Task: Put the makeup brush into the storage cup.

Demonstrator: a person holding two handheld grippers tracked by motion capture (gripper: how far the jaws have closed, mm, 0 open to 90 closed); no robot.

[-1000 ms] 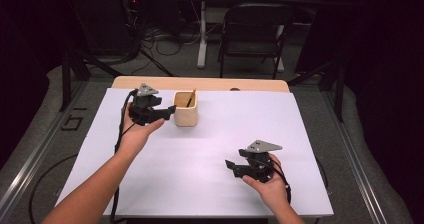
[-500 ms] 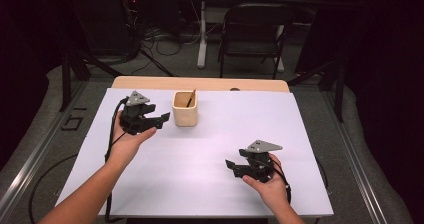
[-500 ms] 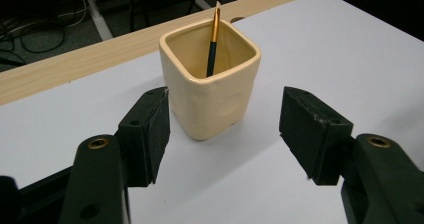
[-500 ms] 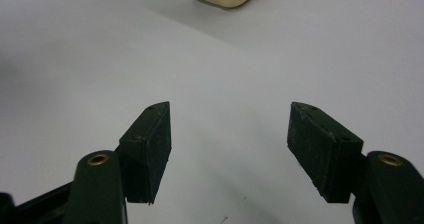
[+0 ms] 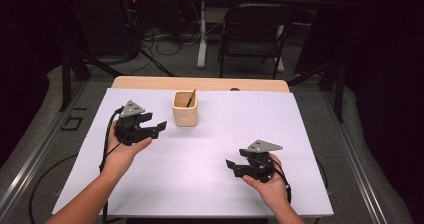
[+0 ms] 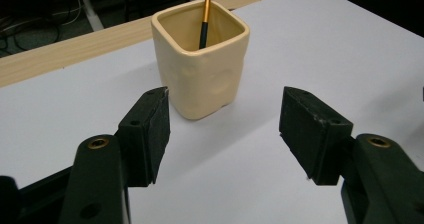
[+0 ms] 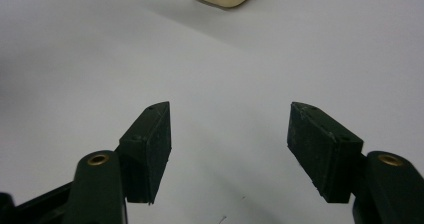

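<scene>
The cream cup (image 5: 185, 108) with its pencil (image 5: 190, 98) stands at the far middle of your white table (image 5: 300, 124). Your left gripper (image 5: 159, 128) hangs just beside it, jaws released; your right gripper (image 5: 231, 165) rests well apart, also spread and empty.

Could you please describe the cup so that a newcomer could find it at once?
On the white table, look toward the far edge, just left of centre. The cup is a cream, square-sided pot standing upright, with a thin stick leaning inside.

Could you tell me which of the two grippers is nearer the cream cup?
The left gripper, just left of the cup; the right gripper is farther away.
</scene>
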